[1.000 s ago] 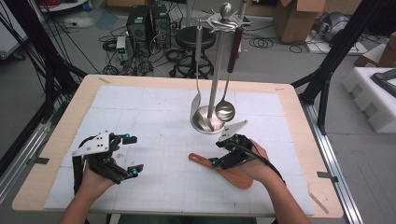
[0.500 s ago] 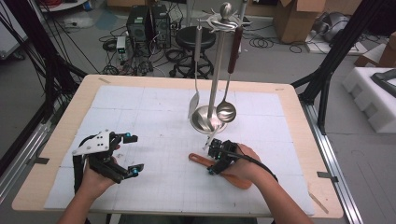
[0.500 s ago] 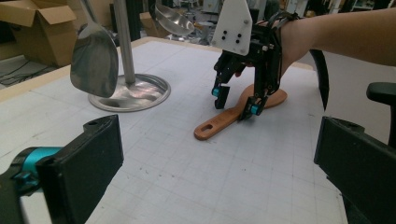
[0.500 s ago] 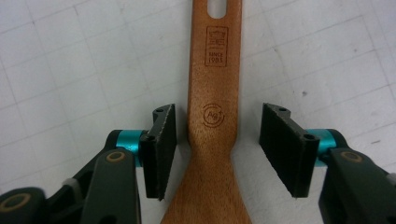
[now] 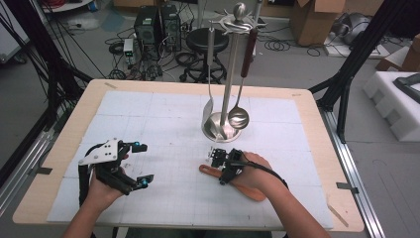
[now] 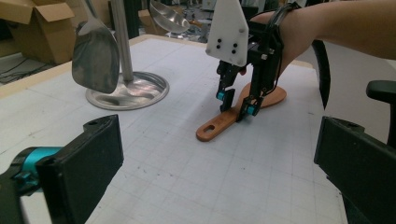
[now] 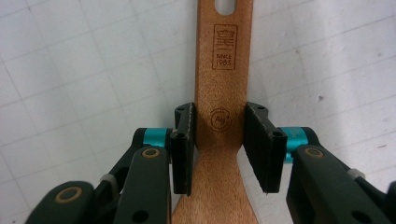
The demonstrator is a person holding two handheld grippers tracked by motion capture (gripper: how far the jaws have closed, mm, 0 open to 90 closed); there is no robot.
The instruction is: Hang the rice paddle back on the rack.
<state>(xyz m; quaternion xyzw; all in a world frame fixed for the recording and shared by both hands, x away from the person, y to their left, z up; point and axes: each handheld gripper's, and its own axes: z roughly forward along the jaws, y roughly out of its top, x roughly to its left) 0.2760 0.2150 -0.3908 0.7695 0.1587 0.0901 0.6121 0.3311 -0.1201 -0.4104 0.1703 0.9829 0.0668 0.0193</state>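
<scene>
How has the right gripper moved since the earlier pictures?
Yes: the right gripper slid left, away from the steel utensil stand, along the flat wooden spatula, jaws closing around it.

Wooden spatula (image 7: 220,79), flat (stamped handle), on mat

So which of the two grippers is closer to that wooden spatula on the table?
The right gripper: its jaws have just been closing around the wooden spatula handle. The left gripper rests well apart, on the mat's other side.
</scene>
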